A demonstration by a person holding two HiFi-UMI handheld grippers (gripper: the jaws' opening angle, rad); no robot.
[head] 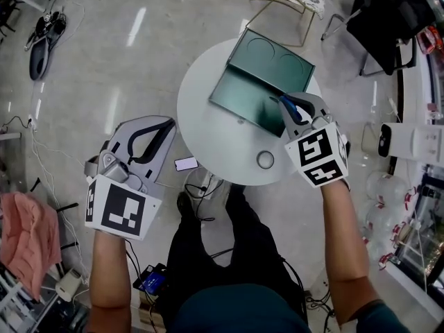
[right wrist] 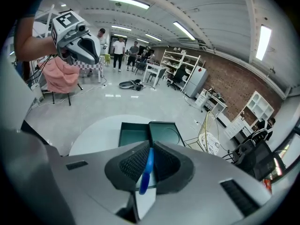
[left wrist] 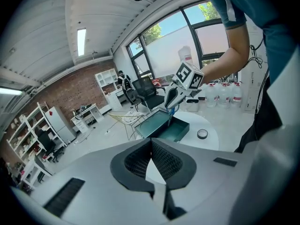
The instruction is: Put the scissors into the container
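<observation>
From the head view, the right gripper (head: 289,109) is poised over the near right part of an open green container (head: 243,97) on a round white table (head: 201,127). A blue pair of scissors (head: 292,109) sits between its jaws, tips pointing into the tray below. A small round ring (head: 265,159) lies on the table just behind this claw, toward the person. The left gripper (head: 154,139) hangs off the table's edge, well to the left of the right one, with only floor beneath it.

In the left gripper view, the claw's two jaws are pressed together at their tips with nothing between them. The container and the right gripper are far ahead and slightly to the right of it.

In the right gripper view, the jaws pinch the scissors by a blue handle that runs down between the ribbed pads. The container lies directly ahead and below the tips, tray on the left and raised lid on the right. The left gripper shows far off at upper left.
</observation>
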